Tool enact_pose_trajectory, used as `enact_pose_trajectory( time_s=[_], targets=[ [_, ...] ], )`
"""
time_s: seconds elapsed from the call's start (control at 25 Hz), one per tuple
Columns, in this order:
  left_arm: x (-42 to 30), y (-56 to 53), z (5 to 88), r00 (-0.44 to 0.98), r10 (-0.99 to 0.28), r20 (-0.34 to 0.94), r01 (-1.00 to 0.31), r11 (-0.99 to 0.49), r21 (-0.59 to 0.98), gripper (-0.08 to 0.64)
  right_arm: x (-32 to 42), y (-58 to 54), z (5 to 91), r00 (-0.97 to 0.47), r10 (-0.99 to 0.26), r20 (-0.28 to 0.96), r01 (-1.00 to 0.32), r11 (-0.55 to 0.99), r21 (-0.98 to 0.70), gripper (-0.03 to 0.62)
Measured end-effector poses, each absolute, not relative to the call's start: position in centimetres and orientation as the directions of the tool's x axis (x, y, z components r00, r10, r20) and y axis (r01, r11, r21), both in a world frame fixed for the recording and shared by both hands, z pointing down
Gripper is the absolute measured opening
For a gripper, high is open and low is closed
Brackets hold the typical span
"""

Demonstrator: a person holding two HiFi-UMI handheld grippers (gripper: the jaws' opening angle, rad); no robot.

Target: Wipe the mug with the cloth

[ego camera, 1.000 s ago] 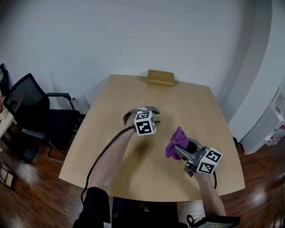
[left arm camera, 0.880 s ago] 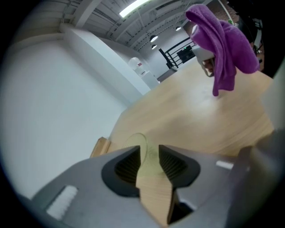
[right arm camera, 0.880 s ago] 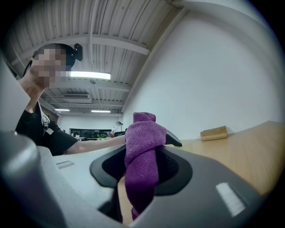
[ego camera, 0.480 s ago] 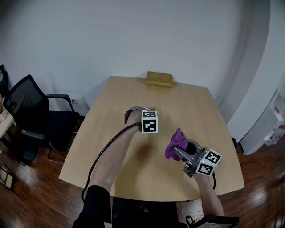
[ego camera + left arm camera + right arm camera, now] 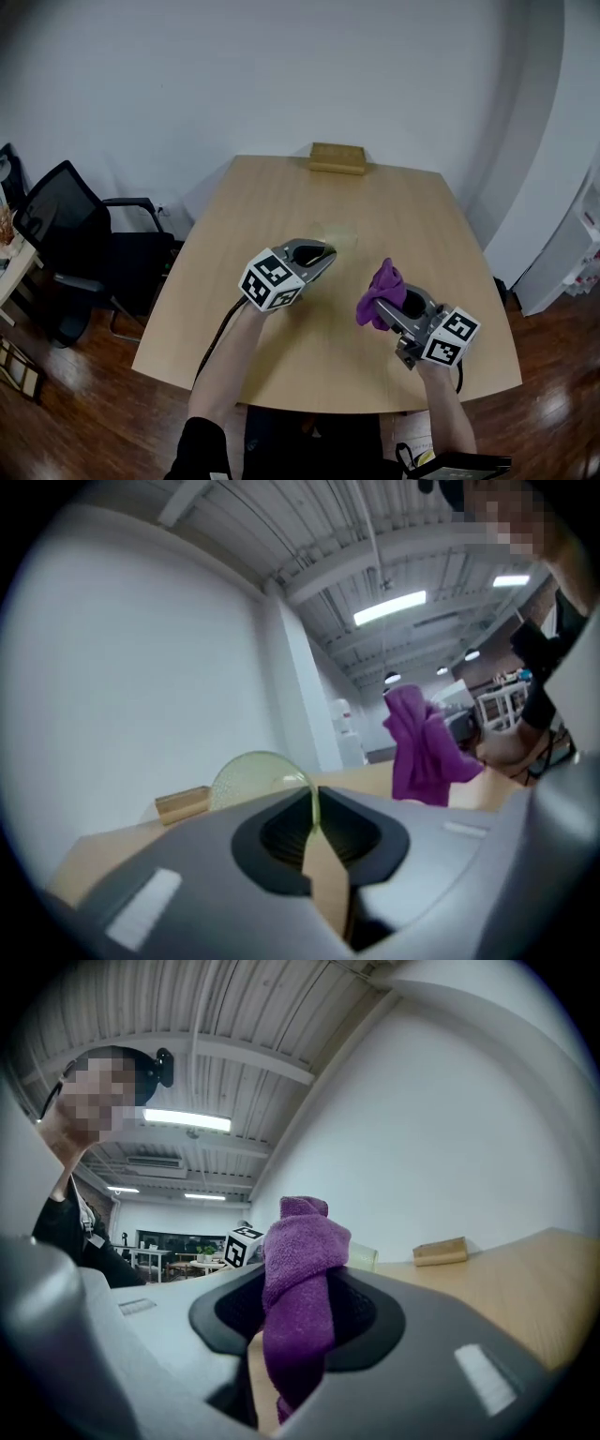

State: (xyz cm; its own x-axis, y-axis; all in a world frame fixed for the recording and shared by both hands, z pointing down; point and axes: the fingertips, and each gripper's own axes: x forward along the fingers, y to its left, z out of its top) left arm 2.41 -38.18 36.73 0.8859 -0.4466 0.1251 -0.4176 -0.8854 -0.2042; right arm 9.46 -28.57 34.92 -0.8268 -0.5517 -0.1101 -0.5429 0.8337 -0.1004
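the pale wooden table (image 5: 281,187) fills the middle of the head view, with a black office chair (image 5: 66,225) at the left edge. the left gripper (image 5: 322,251) sits just left of centre and the right gripper (image 5: 382,314) lower right, well apart from it. only the left gripper view shows the grip itself: the jaws have just been closing and now pinch the thin rim of the see-through green mug (image 5: 251,775) between the pads. in the head view the mug is only a faint pale patch just beyond that gripper's tips. the right gripper view shows its jaws clamped on the purple cloth (image 5: 300,1279), which stands up and hides most of the mug behind it. a small wooden block (image 5: 338,158) lies at the table's far edge.
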Motion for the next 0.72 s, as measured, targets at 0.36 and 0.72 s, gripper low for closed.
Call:
enact_pose_trajectory(
  time_s=[0.36,0.72],
  targets=[
    [0.4,-27.6,33.9,0.917,-0.384,-0.107,-0.398,-0.898,-0.187,0.041,4.9,-24.9,31.3,-0.837,-0.543,-0.073,-0.548,0.826,0.133,0.146],
    [0.2,-23.1,34.0,0.913,-0.347,-0.216,-0.394,-0.887,-0.239,0.041,6.7,-26.3,28.2,-0.680,-0.723,-0.119,-0.717,0.623,0.313,0.146]
  ],
)
